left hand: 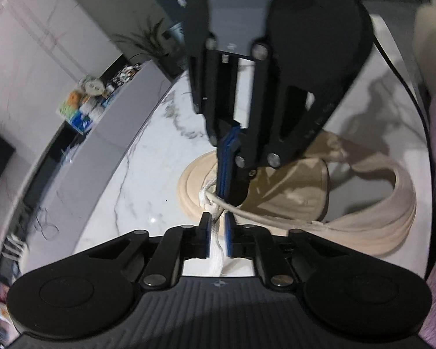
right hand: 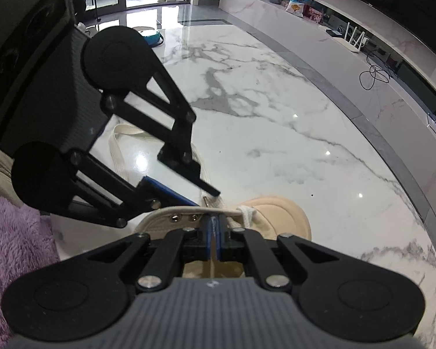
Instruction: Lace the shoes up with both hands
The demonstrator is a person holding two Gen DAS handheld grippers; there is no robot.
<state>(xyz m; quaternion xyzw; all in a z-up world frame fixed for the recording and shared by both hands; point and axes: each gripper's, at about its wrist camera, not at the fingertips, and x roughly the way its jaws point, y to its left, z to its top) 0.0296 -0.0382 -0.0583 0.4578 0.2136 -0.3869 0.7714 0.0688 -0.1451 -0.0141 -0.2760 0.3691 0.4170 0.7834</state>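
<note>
A beige canvas shoe [left hand: 299, 192] lies on the white marble floor, toe cap to the left [left hand: 193, 186]. My left gripper [left hand: 217, 218] holds a flat white lace [left hand: 216, 241] between its blue pads, jaws narrowly apart around it. My right gripper [left hand: 228, 195] comes down from above, shut on the eyelet edge of the shoe [left hand: 255, 213]. In the right wrist view my right gripper [right hand: 215, 221] is shut on the eyelet strip [right hand: 177, 213]. The left gripper [right hand: 200, 190] holds the white lace [right hand: 117, 157] beside the toe [right hand: 279, 218].
A grey-and-marble low ledge [right hand: 319, 37] with snack bags, a router and cables runs along the wall. A purple fluffy fabric [right hand: 17, 232] lies at the left. A teal bowl [right hand: 152, 36] sits far back on the floor [right hand: 276, 122].
</note>
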